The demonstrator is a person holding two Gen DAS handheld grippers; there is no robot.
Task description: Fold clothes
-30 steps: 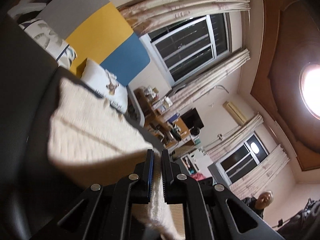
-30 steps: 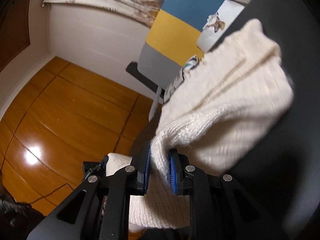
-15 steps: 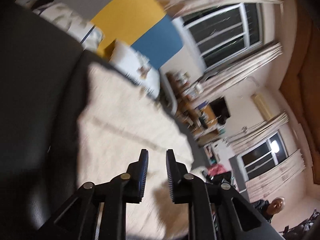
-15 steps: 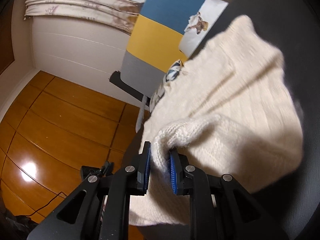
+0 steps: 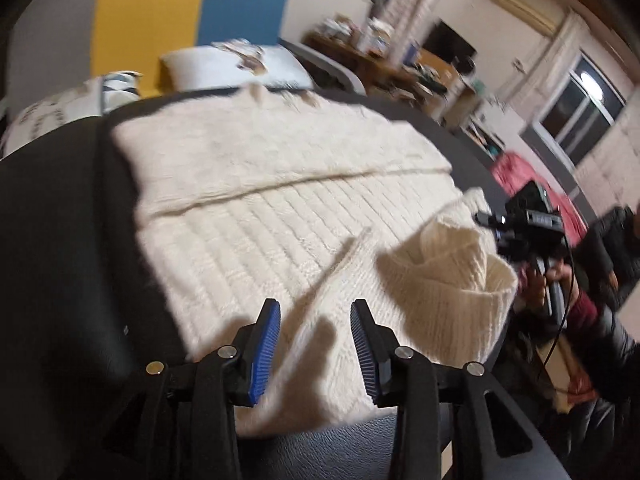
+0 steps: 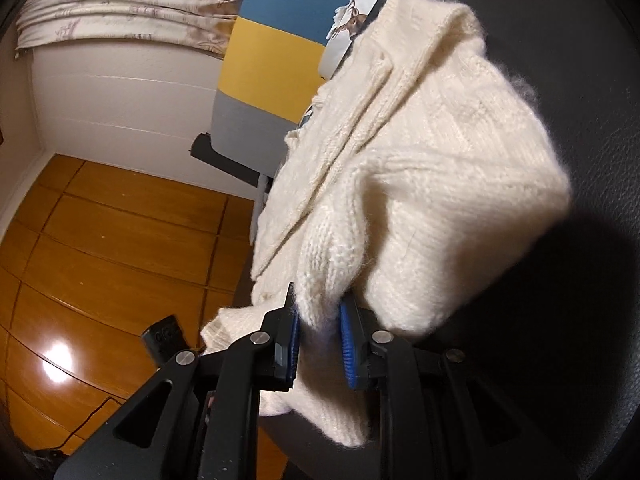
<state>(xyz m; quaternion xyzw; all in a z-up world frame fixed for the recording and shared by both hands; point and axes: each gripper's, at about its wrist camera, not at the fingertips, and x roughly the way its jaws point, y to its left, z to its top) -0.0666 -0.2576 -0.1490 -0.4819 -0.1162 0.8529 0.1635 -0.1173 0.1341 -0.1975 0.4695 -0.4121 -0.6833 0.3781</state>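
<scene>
Garment: cream knitted sweater (image 5: 280,208), lying partly folded on a dark surface (image 5: 60,260). In the left wrist view its ribbed body is spread flat, with a seam or fold line running across it.
Raised portion: one thick fold of the sweater is lifted at the right side of the left wrist view, standing above the flat part.
Left gripper (image 5: 315,326): released. The jaws have just been opening and now stand well apart, blue ridged pads facing each other. The sweater lies beneath the gap; neither pad presses on it.
Right gripper (image 6: 319,334): clenched on the sweater. A thick bunch of knit passes between the two blue pads and hangs out below them. In the left wrist view this gripper shows at the right edge, held in a hand (image 5: 544,276) beside the raised fold.
Garment edge, right wrist view: the sweater (image 6: 420,168) drapes from the pinched bunch up and across the dark surface (image 6: 580,320); a loose flap hangs past the surface edge over the wooden floor (image 6: 100,248).
Surroundings, far end: two pillows (image 5: 236,64) lie beyond the sweater, in front of a headboard (image 5: 192,8) with grey, yellow and blue panels.
Surroundings, right: a cluttered desk (image 5: 384,68) stands by the wall, and a red cloth (image 5: 516,172) lies past the dark surface.
Person: a dark padded sleeve (image 5: 608,344) with a red cuff leads to the hand on the right gripper.
Image quality: left wrist view is motion-blurred; fine knit detail is not readable there.
</scene>
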